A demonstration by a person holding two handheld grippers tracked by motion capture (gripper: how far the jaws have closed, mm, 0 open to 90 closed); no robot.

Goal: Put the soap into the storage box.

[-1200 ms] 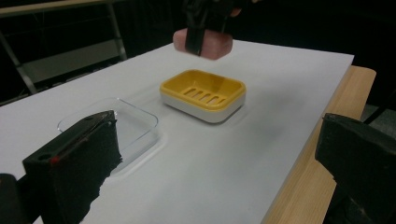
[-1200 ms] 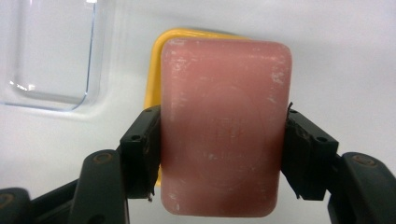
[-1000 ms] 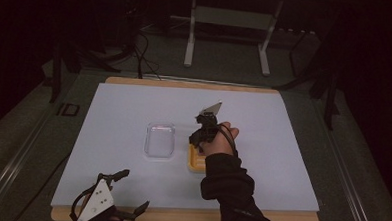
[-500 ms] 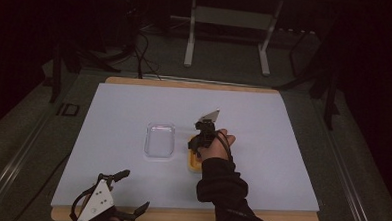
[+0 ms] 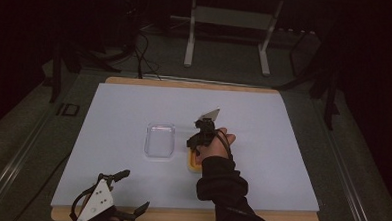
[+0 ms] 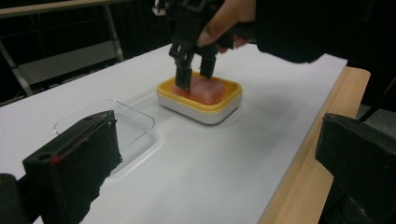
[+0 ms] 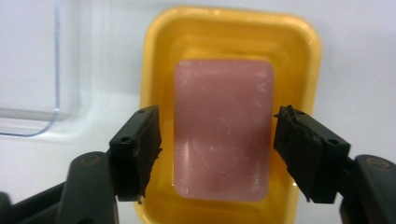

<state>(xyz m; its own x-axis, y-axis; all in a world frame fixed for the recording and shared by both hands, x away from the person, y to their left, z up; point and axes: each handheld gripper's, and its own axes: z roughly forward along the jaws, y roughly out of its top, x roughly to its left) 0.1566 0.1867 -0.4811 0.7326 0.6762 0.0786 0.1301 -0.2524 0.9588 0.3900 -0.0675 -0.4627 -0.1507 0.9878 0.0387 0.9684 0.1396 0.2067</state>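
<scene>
The right gripper [image 7: 217, 156] is held over the yellow soap dish [image 7: 299, 56], its jaws parted just wider than the pink soap bar [image 7: 223, 126] and standing on either side of it with a gap at each pad. The jaws have just been opening; the bar lies between them but is not pressed by either. From the left gripper view the jaws are seen lowered at the bar's far end, and the bar rests flat in the dish. This is judged to mean that either the bar has been set down and released, or the jaws have been spread to fit the bar for a grasp; which of the two cannot be told. The dish stands right of the clear plastic lid [image 5: 160, 140], near the middle of the white table surface [image 5: 282, 144]. The left gripper [image 5: 112, 199] rests at the near left edge, its jaws spread wide and empty.
</scene>
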